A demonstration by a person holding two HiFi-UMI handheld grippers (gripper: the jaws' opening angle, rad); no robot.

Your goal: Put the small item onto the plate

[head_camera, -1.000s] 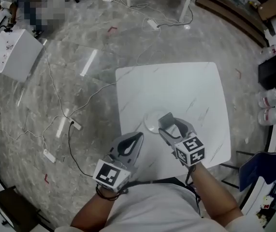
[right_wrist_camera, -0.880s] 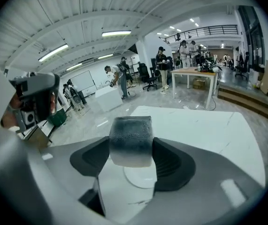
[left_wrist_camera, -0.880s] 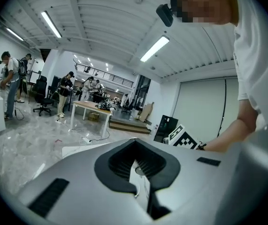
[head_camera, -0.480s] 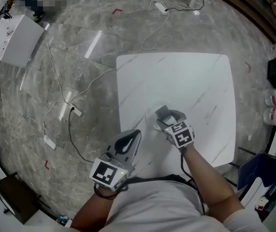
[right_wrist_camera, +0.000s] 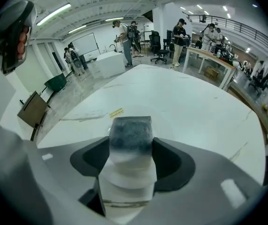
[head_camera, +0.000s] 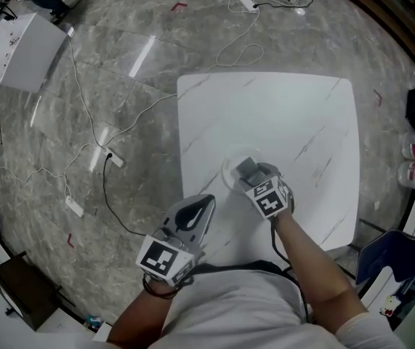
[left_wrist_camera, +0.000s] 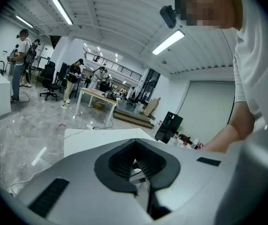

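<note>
The right gripper point(right_wrist_camera: 131, 165) is clamping a small blocky item with a dark grey top and a whitish lower half point(right_wrist_camera: 130, 135); in the right gripper view its two grey jaws are pressing against the block's left and right sides, and the block is standing upright between their dark pads. In the head view this gripper is reaching over the near middle of the white square table with faint grey veining point(head_camera: 280, 115), and the block is sitting over the round white plate point(head_camera: 227, 174), whose pale rim is showing to the left of the gripper and beyond it. Whether the block is touching the plate or hanging just above it cannot be told from these views. The cube with square black-and-white markers is facing up on the back of the gripper, and the person's bare forearm is running back from it toward the near edge of the table. The left gripper point(head_camera: 206, 206) is being held well apart from the plate, at the table's near left corner and close to the person's body; its jaws are lying together at the tips and gripping nothing, with only a small opening showing behind them in the left gripper view. Around the table, thin cables are trailing across the glossy grey stone floor point(head_camera: 83, 122), and a white boxy cabinet point(head_camera: 18, 49) is standing at the upper left, far from the table.
</note>
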